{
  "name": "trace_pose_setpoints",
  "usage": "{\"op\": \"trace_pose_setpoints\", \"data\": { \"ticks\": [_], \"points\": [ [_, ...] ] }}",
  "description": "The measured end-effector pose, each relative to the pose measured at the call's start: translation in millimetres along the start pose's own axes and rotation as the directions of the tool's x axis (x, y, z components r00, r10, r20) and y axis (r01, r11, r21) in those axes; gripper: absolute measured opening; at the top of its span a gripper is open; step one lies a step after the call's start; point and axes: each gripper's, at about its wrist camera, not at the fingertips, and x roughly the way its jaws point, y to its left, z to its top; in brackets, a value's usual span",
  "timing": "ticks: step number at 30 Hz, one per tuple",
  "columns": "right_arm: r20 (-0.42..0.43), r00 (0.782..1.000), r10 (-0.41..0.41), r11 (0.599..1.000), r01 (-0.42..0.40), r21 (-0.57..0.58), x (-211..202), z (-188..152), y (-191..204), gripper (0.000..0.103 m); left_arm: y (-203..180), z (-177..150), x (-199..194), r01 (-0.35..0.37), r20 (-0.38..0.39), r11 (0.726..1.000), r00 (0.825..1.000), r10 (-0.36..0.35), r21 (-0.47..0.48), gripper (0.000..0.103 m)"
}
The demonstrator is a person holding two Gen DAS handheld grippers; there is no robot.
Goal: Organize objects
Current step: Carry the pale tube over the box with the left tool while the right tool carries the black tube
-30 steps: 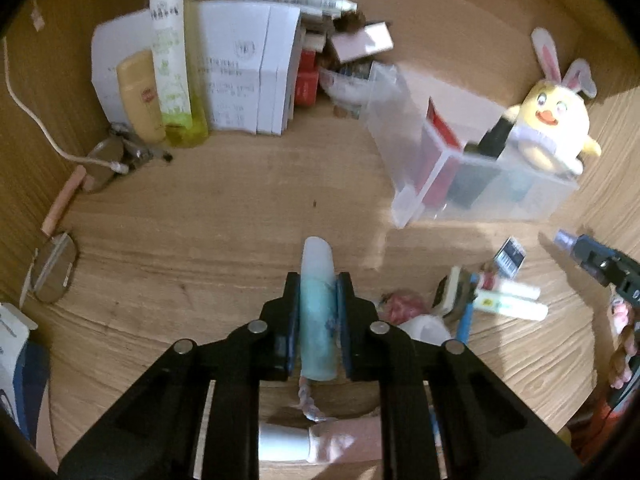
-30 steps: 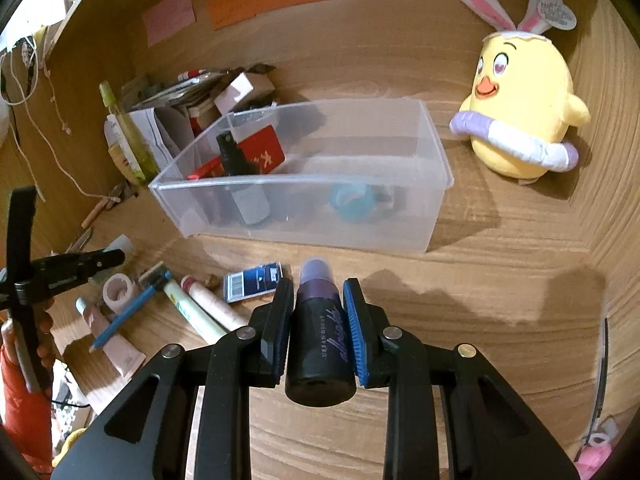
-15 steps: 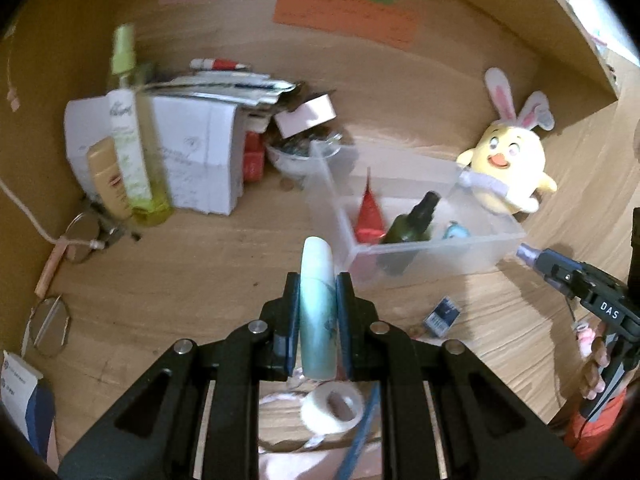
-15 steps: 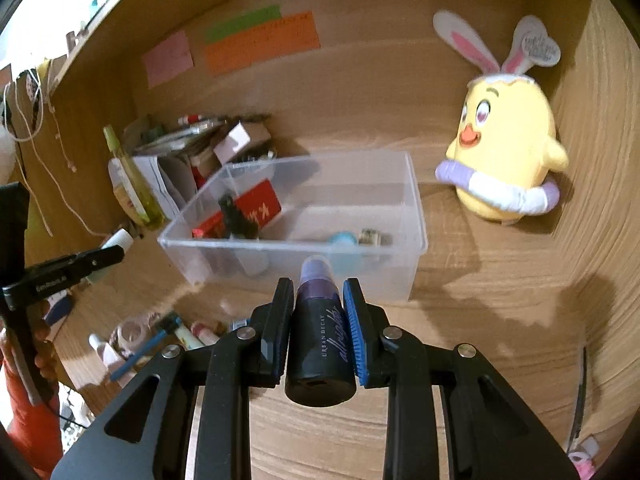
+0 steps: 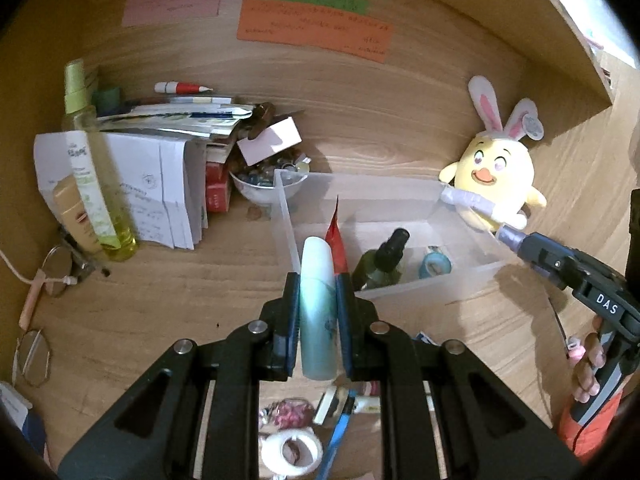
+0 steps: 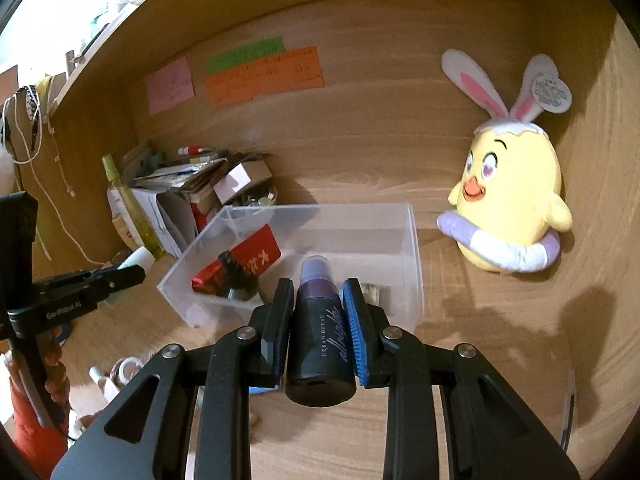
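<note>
Broadly, both tools are loaded and aimed at the clear plastic bin, the biggest thing ahead of them on the wooden table. From the right tool the bin lies directly in front and below, its near wall just past the fingertips; from the left tool it sits ahead and slightly right, its near corner right beyond the tip of what is held. A yellow bunny-eared plush stands beyond the bin to the right, well clear of both tools.

Inside the bin already lie a red packet, a dark green spray bottle and a small blue roll, crowding its left half as the right tool sees it; the right half looks freer.

The right tool is clamped on a dark purple spray bottle, cap forward. The left tool is clamped on a pale teal tube, rounded end forward.

Judged from this, the step in hand is carrying both items over the rim. To do it well, each tool should clear the wall before dipping, release low over a bare patch of floor, and go one at a time so the tools do not meet over the opening. Loose small items remain under the left tool, among them a white tape roll.
</note>
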Motion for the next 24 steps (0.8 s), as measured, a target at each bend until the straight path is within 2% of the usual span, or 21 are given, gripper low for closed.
{"op": "trace_pose_setpoints", "data": {
  "ticks": [17,24],
  "points": [
    [0.029,0.999,-0.025,0.999,0.026,-0.039,18,39,1,0.023,-13,37,27,0.003,-0.006,1.000,1.000,-0.003,0.020,0.016],
    [0.003,1.000,-0.030,0.998,0.030,-0.052,35,41,3,0.023,-19,43,46,0.033,-0.049,0.999,0.998,-0.033,0.008,0.016]
  ]
}}
